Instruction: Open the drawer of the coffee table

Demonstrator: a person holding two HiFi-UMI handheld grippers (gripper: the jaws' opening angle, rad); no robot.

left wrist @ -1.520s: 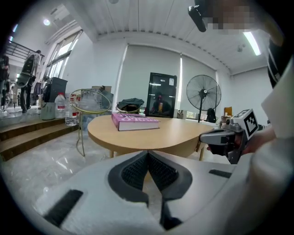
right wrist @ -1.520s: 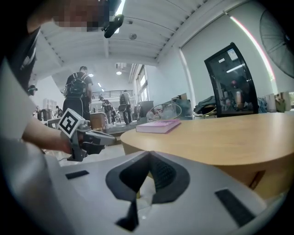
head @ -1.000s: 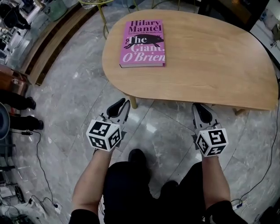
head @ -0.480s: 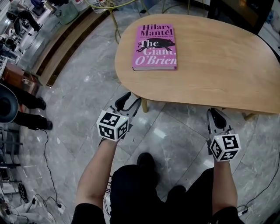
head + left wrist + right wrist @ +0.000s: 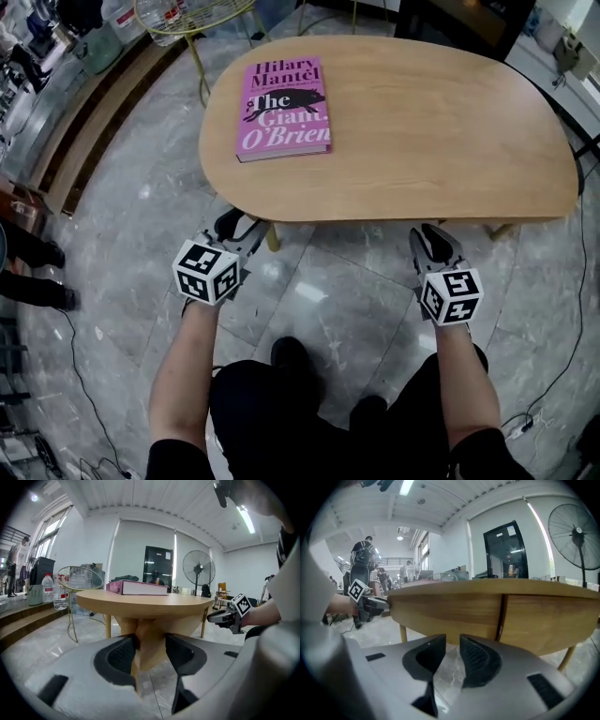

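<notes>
Both grippers have been sinking toward the table edge, jaws opening: left gripper gaping wide, right gripper slightly parted, both empty. The drawer, just above and ahead of the right jaws, is sitting shut; gripping and pulling remain. Its front is facing the person, long axis along the edge.

Left gripper and right gripper point forward, jaws just opening, gripping nothing.
</notes>
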